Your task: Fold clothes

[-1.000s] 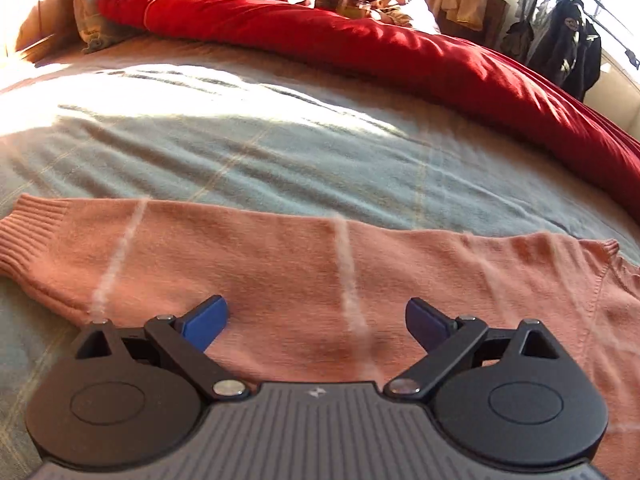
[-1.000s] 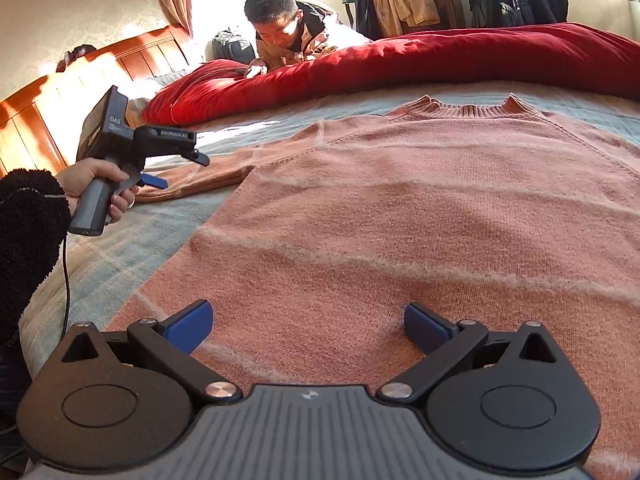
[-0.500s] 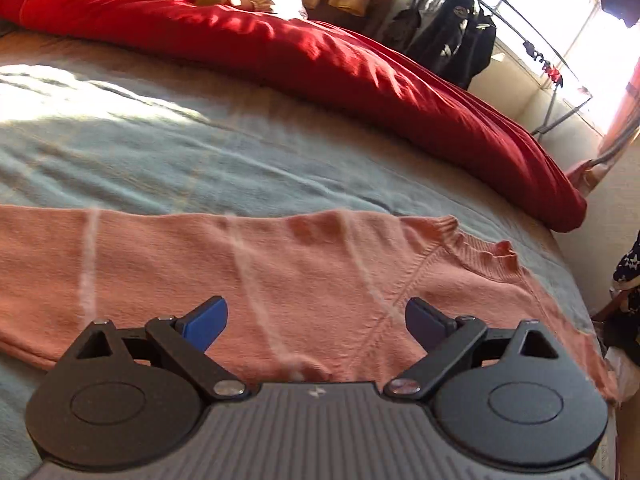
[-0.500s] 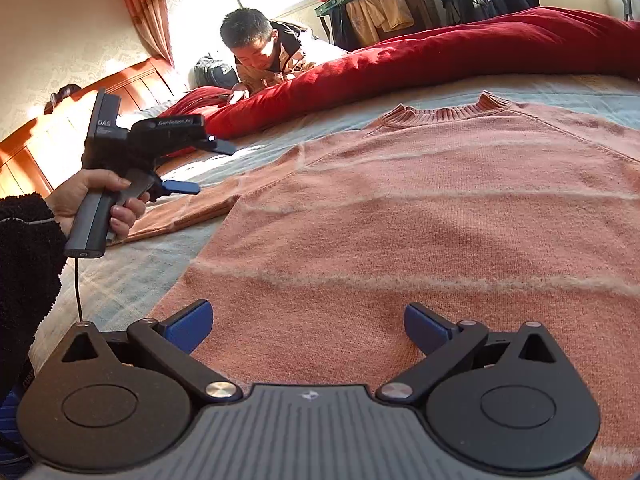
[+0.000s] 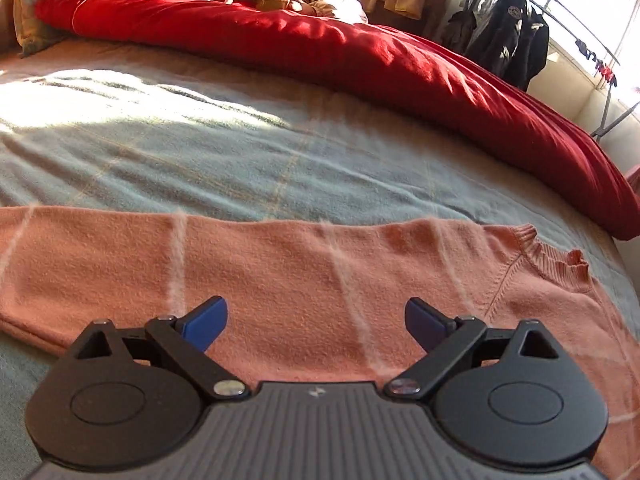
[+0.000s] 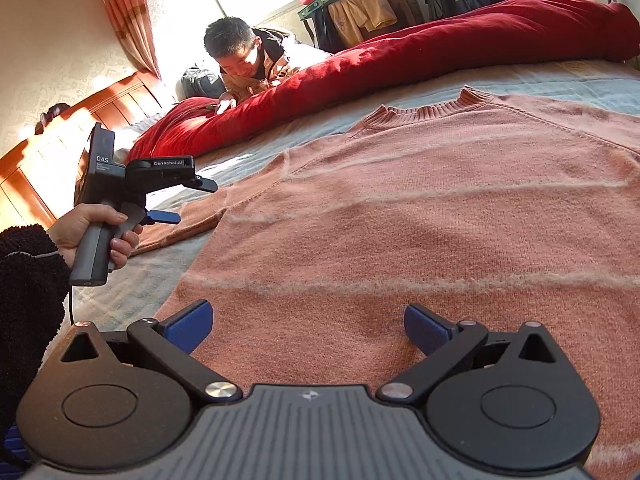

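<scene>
A salmon-pink knit sweater with thin white stripes lies flat on the bed, collar toward the far side. Its left sleeve stretches out sideways in the left wrist view. My left gripper is open and empty, just above the sleeve near the shoulder; it also shows in the right wrist view, held in a hand. My right gripper is open and empty, low over the sweater's hem area.
A grey-green plaid blanket covers the bed. A long red duvet lies rolled along the far side, with a child leaning on it. A wooden headboard is at left. Clothes hang on a rack beyond.
The left gripper has swung about along the sleeve, first toward the collar, then back a little to the left. The right gripper has drifted slightly; both stay open.
</scene>
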